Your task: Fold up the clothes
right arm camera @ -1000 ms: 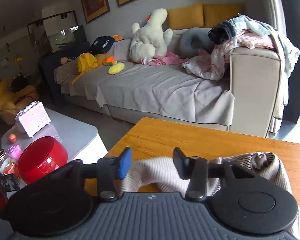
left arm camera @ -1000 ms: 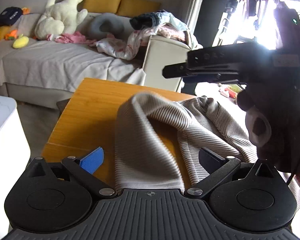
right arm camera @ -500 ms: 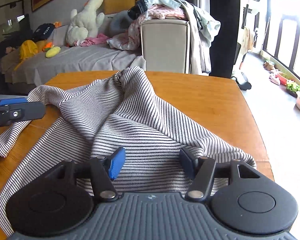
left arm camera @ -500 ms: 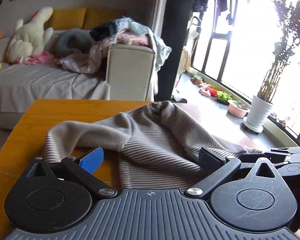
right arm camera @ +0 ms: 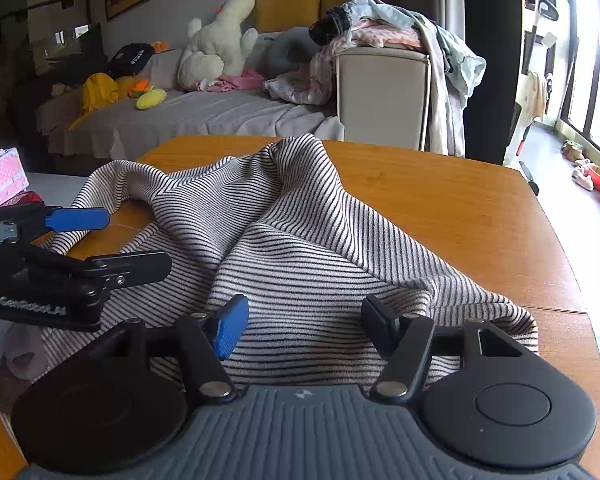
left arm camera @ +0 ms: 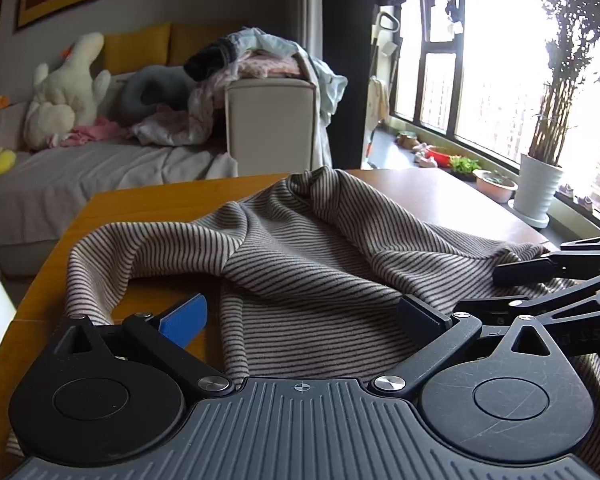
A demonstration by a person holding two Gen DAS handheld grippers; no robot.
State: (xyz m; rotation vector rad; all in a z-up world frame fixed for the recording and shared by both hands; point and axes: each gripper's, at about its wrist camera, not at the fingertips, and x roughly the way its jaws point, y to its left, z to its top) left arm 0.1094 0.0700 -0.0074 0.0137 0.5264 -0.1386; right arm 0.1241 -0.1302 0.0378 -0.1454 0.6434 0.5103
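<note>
we hover both grippers over a striped shirt [right arm camera: 300, 240] crumpled on the table [right arm camera: 460, 208]; left gripper [left arm camera: 300, 320] and right gripper [right arm camera: 304, 326] jaws released, cloth directly beneath and ahead, its length running across both.

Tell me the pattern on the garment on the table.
Thin dark stripes on a pale ground; the garment shows best in the right wrist view.

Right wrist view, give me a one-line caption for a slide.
Open right hand-held gripper over a rumpled striped shirt on a wooden table, with the open left hand-held gripper alongside.
</note>
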